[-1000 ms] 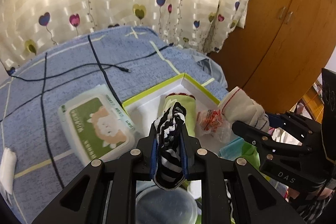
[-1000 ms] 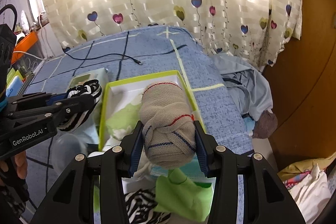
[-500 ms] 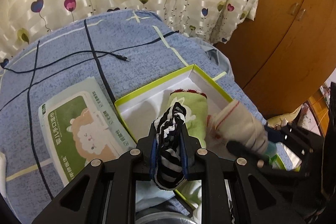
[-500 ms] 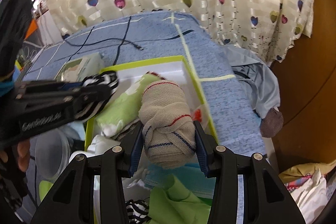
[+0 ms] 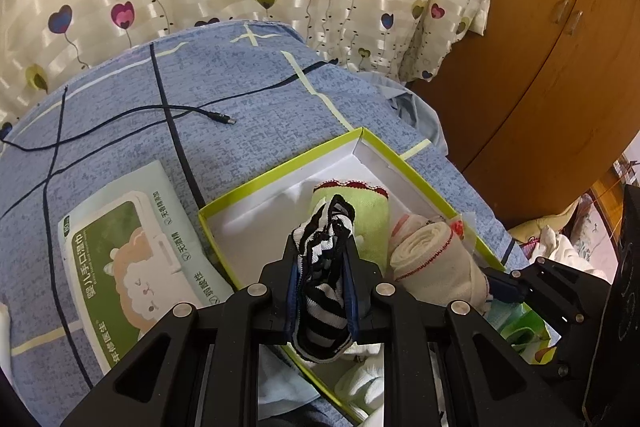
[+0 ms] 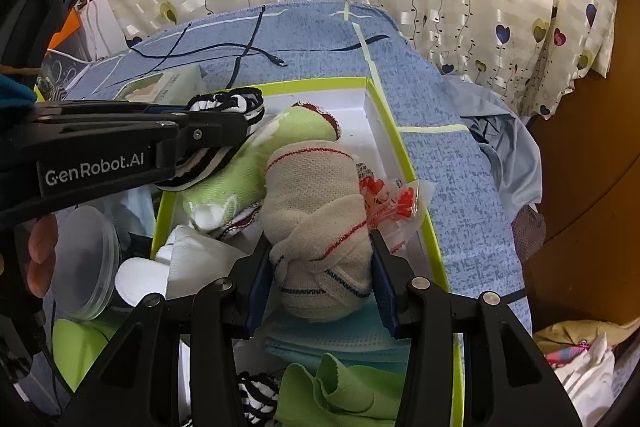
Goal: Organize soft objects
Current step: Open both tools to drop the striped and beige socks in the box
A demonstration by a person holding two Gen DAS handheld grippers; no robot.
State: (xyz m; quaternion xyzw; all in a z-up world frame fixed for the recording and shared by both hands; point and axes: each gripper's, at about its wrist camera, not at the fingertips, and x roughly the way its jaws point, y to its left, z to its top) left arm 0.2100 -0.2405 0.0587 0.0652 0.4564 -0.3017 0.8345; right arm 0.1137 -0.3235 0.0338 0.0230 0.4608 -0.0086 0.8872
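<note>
A: What are the left tongs doing?

B: Clamped nearly closed on the black-and-white striped sock, same grip as a second ago. What changed is the place: they have come forward and lower, so the sock now hangs over the white box with the green rim, just in front of the green sock lying inside. Earlier the box sat further off and the wet-wipe pack looked smaller.

A: And the right tongs?

B: Half open around the rolled beige sock bundle, pads pressing both sides, unchanged. They too have dropped. A second ago the bundle was well above the box; now, in the left view, it sits low at the box's right side, against the red-and-white plastic wrapper. Whether it touches the bottom I cannot tell.

A: Anything else shifted?

B: The two tools have drawn closer: in the right view the striped sock now lies over the green sock, right beside the beige bundle. The black cable on the blue bed cover lies as before.
</note>
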